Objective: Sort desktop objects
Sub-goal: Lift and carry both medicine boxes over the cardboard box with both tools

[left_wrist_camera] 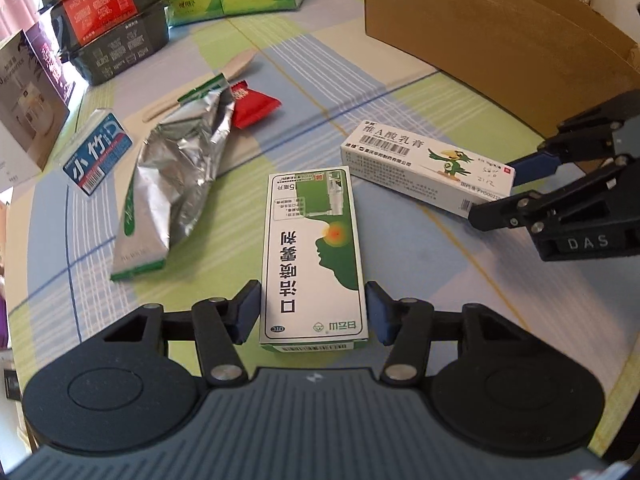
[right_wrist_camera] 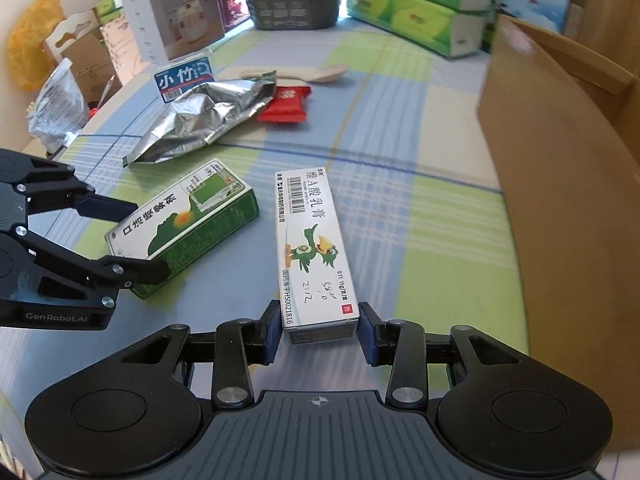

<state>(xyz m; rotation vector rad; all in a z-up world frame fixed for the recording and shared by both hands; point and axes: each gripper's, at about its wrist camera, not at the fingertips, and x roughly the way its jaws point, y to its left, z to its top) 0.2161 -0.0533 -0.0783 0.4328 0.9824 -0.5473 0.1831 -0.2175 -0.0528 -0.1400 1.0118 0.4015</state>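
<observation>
Left gripper (left_wrist_camera: 313, 309): jaws spread on either side of the near end of the green medicine box (left_wrist_camera: 314, 252), pads just beside its long sides, a thin gap showing on each; not clamped.
Right gripper (right_wrist_camera: 319, 330): fingers bracket the near end of the white ointment box (right_wrist_camera: 312, 248), pads at or just off its sides; whether they press it cannot be told.
Boxes: both lie flat on the checked tablecloth (right_wrist_camera: 420, 128), near each other.
Mid table: crumpled foil pouch (left_wrist_camera: 180, 168), red sachet (left_wrist_camera: 254, 109), small blue box (left_wrist_camera: 97, 158), pale spoon (right_wrist_camera: 308, 74).
Right side: cardboard box (left_wrist_camera: 480, 28).
Far edge: stacked packages, green tissue packs (right_wrist_camera: 416, 12).
</observation>
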